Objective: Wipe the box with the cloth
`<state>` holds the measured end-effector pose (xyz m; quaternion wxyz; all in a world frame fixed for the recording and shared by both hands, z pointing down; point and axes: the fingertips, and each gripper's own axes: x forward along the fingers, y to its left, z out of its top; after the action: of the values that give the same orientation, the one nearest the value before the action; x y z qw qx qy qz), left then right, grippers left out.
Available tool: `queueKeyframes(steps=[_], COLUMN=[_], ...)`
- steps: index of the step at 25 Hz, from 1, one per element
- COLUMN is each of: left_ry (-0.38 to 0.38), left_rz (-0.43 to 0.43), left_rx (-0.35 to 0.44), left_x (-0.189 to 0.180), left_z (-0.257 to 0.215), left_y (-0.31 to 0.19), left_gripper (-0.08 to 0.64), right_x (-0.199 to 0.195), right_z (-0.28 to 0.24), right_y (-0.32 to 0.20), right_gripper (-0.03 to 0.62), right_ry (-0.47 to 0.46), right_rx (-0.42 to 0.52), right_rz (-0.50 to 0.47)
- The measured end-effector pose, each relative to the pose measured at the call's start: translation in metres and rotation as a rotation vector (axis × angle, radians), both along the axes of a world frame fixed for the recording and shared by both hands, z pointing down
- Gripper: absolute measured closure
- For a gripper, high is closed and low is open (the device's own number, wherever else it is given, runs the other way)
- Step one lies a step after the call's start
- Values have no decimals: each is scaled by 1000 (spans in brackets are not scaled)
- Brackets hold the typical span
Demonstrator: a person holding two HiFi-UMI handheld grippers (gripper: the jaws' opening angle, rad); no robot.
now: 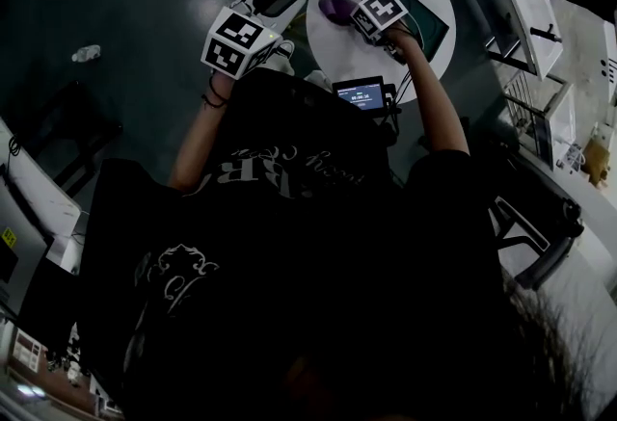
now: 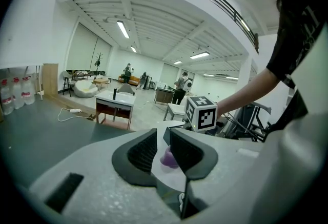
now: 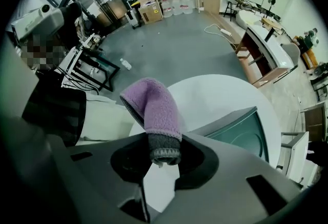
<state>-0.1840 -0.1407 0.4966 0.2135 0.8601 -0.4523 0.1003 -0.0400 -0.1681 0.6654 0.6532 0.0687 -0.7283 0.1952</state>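
On the round white desk, a dark green box lies toward the right side. The right gripper is clamped on a purple cloth, pinching its grey hemmed end so that the rest sticks out beyond the jaws, just left of the box. The cloth seems clear of the box, though the view is dim. The left gripper hovers by the desk's left edge, its jaws a little apart with nothing held between them.
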Motion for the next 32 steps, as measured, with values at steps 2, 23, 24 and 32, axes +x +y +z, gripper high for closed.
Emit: queueKeyframes(steps=[2, 23, 24, 32], left_ry=[-3, -48, -49, -94], left_rz=[20, 256, 262, 311], left_rx=[5, 32, 37, 56], left_x=[0, 103, 112, 186], left_z=[0, -12, -15, -29], left_y=[1, 4, 10, 79], left_gripper=[482, 482, 482, 482], right_x=[5, 86, 96, 173], right_z=[1, -129, -137, -163], right_y=[7, 40, 49, 131], right_gripper=[506, 506, 506, 506], right_ry=[21, -474, -509, -568], right_rx=[-7, 188, 195, 291], right_rz=[31, 815, 854, 903])
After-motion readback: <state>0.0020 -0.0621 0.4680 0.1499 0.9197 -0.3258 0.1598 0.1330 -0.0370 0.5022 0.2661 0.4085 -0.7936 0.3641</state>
